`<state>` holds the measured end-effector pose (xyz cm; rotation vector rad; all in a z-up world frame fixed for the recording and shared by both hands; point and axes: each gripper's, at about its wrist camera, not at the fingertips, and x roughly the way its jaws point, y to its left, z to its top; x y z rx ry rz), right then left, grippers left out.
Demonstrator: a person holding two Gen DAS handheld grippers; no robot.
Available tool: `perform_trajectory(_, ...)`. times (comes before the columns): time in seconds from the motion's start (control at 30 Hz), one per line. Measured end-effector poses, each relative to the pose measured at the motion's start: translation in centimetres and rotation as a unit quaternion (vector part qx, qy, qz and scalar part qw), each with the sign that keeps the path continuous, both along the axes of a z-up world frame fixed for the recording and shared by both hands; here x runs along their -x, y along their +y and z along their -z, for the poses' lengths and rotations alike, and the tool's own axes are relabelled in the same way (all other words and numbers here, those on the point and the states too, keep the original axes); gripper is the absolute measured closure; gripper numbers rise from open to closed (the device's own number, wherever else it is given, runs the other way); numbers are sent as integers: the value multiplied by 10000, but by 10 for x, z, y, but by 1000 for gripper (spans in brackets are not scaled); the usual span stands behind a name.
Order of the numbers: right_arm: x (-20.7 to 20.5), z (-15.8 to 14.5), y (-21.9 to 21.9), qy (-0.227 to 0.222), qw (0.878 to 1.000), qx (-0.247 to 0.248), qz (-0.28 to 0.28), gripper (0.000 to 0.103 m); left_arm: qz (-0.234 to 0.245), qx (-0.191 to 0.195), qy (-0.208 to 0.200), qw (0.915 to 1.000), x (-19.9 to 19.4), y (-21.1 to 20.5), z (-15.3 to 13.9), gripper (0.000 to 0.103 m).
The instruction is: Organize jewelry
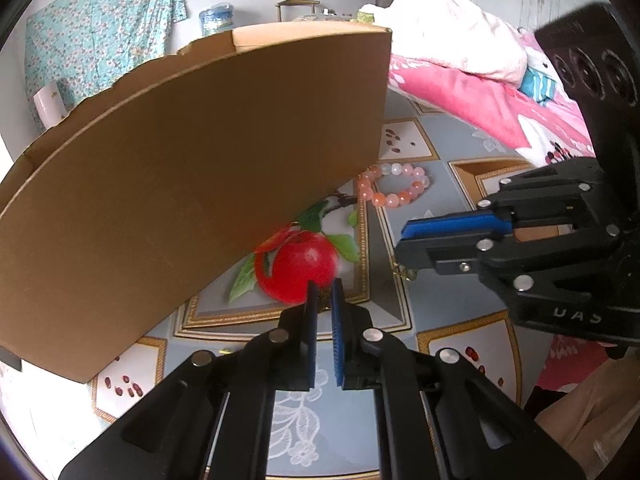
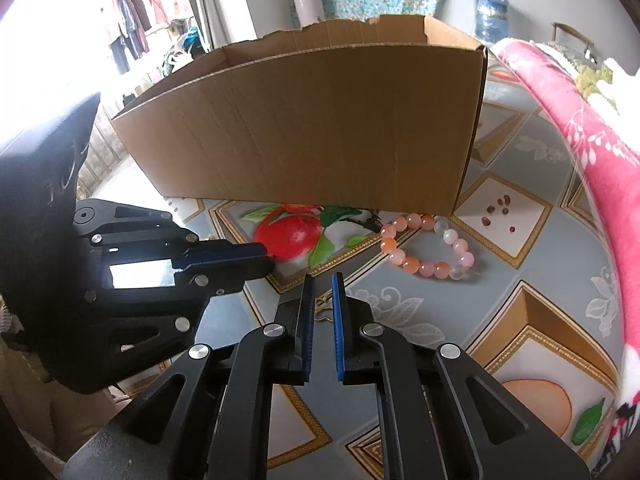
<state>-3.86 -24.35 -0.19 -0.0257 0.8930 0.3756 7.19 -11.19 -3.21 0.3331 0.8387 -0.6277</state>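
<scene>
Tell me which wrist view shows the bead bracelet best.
The right wrist view: the bead bracelet lies whole on the tablecloth, just in front of the cardboard box. In the left wrist view the bracelet is smaller, its left edge tucked against the box.

Left wrist view sits low and close, facing the cardboard box at 10 o'clock. Right wrist view, farther back, has it at 12. Both share the bead bracelet, red-apple tablecloth.
</scene>
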Motion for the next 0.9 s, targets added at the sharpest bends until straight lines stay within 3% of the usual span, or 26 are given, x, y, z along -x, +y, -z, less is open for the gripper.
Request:
perform_trajectory(0.27, 4, -2, 4, -5, 9999, 106, -46, 96, -199, 161, -1, 9997, -1, 18, -6, 103)
perform_trajectory(0.37, 3, 4, 6, 91, 9997, 215, 22, 82, -205, 192, -13, 9996, 2, 22, -7, 103)
perform_trajectory(0.53, 4, 10, 11, 129, 9995, 301, 43, 77, -215, 280, -23, 9994, 5, 27, -10, 103)
perform_trajectory(0.9, 0, 26, 18, 268, 9990, 334, 110, 76, -235, 640, 670, 9954, -8, 35, 3, 103)
